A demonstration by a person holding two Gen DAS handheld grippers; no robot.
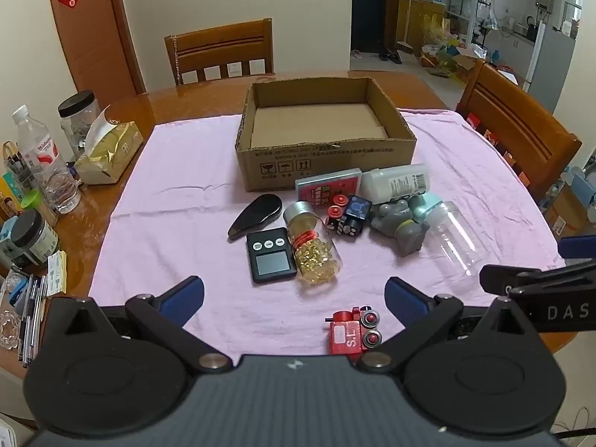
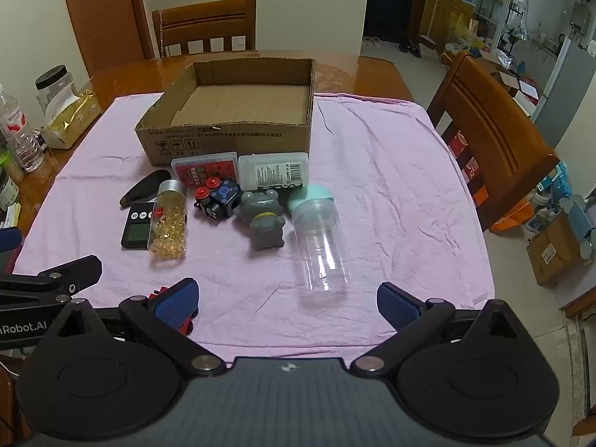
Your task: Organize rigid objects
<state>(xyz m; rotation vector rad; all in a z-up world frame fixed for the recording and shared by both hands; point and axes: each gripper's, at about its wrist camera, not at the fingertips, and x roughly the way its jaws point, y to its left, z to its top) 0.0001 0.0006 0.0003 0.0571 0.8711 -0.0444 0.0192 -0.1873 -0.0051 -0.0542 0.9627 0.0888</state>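
Both hand-held grippers stood wide apart and held nothing: the left gripper (image 1: 294, 300) at the bottom of its view over a pink cloth (image 1: 167, 223), the right gripper (image 2: 287, 303) likewise low in its own frame. One red toy train (image 1: 352, 329) lay between the left fingers without touching them. Mid-frame sat a cluster: one black pocket scale (image 1: 269, 255), one black oval case (image 1: 255, 216), one jar of gold capsules (image 1: 314, 249) on its side, one red card box (image 1: 327, 186), one white bottle (image 1: 396, 182), one grey frog figure (image 1: 400, 229), one dark cube toy with red buttons (image 1: 348, 218) and one clear bottle with a mint cap (image 2: 320, 240), which held nothing. One cardboard box (image 1: 324, 164), its inside bare, stood behind them at upper centre. Two wooden chairs flanked a wooden table (image 1: 167, 100); a tissue pack (image 1: 110, 156) lay at the left
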